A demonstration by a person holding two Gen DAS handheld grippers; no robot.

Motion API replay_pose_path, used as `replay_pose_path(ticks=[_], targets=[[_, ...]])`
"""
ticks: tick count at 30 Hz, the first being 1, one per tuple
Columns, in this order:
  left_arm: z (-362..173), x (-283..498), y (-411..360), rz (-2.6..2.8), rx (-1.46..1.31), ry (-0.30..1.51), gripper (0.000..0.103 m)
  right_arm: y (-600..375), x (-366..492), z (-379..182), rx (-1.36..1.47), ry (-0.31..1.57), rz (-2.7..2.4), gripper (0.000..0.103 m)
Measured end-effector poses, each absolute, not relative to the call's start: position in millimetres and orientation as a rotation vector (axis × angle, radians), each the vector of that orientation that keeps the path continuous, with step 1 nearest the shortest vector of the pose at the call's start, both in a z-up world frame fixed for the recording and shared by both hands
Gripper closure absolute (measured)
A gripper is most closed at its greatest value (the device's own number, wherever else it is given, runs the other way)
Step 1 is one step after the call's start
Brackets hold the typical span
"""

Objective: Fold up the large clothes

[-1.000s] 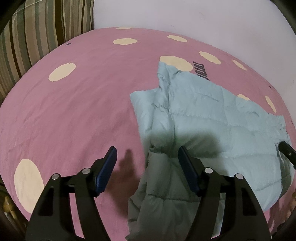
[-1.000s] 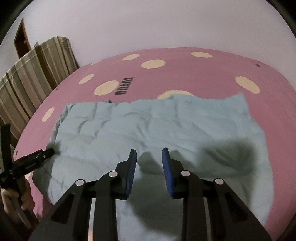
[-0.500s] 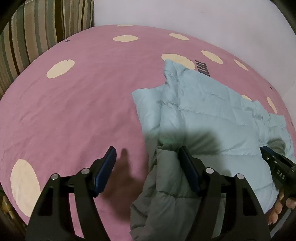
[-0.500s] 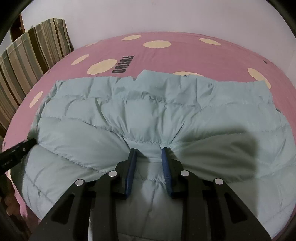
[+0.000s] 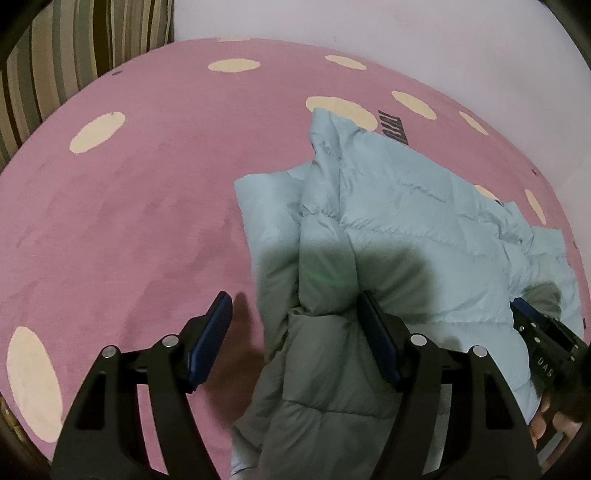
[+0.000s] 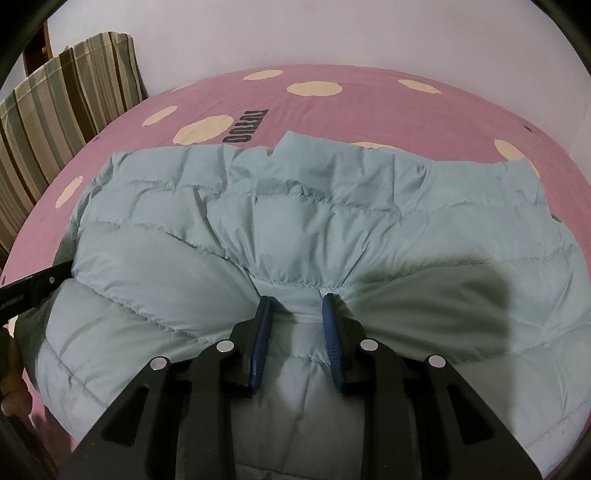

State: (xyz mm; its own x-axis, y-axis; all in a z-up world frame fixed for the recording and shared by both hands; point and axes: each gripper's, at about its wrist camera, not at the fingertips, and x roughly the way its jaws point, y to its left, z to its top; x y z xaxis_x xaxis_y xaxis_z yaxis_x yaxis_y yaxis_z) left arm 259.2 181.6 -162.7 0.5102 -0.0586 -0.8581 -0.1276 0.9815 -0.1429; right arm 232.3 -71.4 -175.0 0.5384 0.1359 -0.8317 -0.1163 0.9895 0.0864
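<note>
Hovering over the pink dotted bedspread (image 5: 147, 221), the left gripper (image 5: 295, 332) has its jaws released, straddling the pale-blue puffer jacket's (image 5: 406, 229) edge. Right view: the right gripper (image 6: 295, 325) is clenched on a jacket fold near the bed's front edge.

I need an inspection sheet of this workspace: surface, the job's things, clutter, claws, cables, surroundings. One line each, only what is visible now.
Surface: pink bed sheet with cream dots and a dark printed word.
Job's things: pale blue quilted jacket, spread out, bunched at its near edge.
Clutter: nothing seen.
Claws: left claw wide open, the jacket's edge between its fingers, only the right-hand finger against it; right claw shut on a fold of the jacket.
Cables: nothing seen.
Surroundings: striped cushion at the sheet's far left; plain pale wall behind.
</note>
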Motion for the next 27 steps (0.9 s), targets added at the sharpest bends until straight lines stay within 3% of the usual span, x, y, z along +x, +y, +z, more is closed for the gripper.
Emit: replay_pose_path(ticks=[9,11,20,27], targets=[[-179.6,268.8,179.2,0.014,-0.218,1.067,0.032,-67.6,230.9,-177.0,0.014,0.979,0.14,0.075],[-179.5,268.6,176.5,0.0,-0.203,1.065,0.042,-66.5,230.0,-177.4,0.012,0.976,0.137,0.075],[-177.9,270.4,165.5,-0.065,-0.215,1.064,0.067,-64.5,228.8,-177.6,0.009,0.971,0.132,0.075],[-172.6,268.8,157.8,-0.072,-0.204,1.054,0.078,-63.4,228.6,-178.2,0.004,0.968,0.126,0.075]])
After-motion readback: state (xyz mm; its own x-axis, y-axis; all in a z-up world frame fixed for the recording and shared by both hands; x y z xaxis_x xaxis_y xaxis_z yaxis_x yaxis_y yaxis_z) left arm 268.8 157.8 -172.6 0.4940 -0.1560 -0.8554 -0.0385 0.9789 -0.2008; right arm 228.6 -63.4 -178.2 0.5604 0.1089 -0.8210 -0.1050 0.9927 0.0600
